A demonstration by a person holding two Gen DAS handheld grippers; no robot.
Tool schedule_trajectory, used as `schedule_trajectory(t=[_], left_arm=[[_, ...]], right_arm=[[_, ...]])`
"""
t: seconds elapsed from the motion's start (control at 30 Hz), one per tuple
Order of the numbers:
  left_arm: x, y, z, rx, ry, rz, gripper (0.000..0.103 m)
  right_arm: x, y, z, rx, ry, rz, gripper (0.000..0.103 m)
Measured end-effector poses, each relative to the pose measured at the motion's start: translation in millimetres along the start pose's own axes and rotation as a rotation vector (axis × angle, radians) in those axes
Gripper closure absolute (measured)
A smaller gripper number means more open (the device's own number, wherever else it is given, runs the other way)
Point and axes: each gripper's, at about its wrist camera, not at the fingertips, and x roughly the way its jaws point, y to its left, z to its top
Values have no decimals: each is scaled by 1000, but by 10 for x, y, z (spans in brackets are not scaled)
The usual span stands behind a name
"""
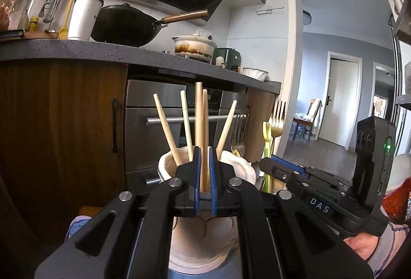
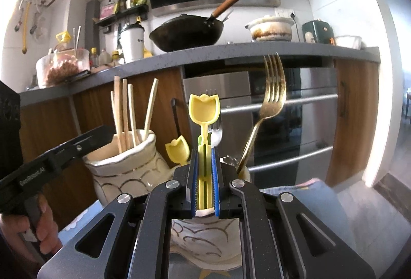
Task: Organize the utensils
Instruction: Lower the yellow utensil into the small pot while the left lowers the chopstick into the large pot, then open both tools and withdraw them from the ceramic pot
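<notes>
Left gripper (image 1: 204,171): clamped on one upright tan wooden chopstick (image 1: 204,124), long axis vertical, its lower end over the mouth of the cream ceramic holder with gold scallops (image 1: 239,165); four more chopsticks stand inside. Right gripper (image 2: 204,176): closed on the stem of one yellow tulip-shaped plastic spoon (image 2: 204,109), upright above a second cream holder (image 2: 205,235). That holder carries one gold fork (image 2: 273,88), one silver fork (image 2: 216,133), one further yellow tulip spoon (image 2: 177,149). Judged: each piece goes straight down.

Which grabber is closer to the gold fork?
Right. The right gripper, shut on the yellow tulip spoon, sits just beside the gold fork. The left gripper grips a chopstick over the other holder, farther away.
</notes>
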Motion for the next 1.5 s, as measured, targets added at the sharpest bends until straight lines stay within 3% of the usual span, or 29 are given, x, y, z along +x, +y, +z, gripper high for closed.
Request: schedule_trajectory(t=[0.43, 0.5, 0.57, 0.83, 0.9, 1.07, 1.2, 1.5], left_arm=[[-169, -59, 12, 41, -12, 39, 95], [-224, -75, 4, 44, -16, 41, 94], [-290, -96, -15, 49, -21, 47, 79], [-507, -146, -134, 63, -11, 77, 70], [-553, -151, -170, 68, -8, 91, 64], [-667, -151, -232, 83, -11, 147, 29], [-763, -156, -264, 91, -13, 163, 19], [-785, -121, -381, 87, 19, 190, 7]], right_arm=[[-153, -10, -39, -5, -7, -30, 83], [-236, -20, -46, -3, -23, -43, 73], [-292, -35, -51, -1, -30, -53, 71], [-514, -73, -110, 7, -30, -91, 63], [-544, -76, -124, 4, -19, -94, 54], [-632, -59, -181, -26, 3, -100, 31], [-715, -13, -209, -66, -1, -100, 15], [-800, 94, -300, -145, -11, -100, 8]])
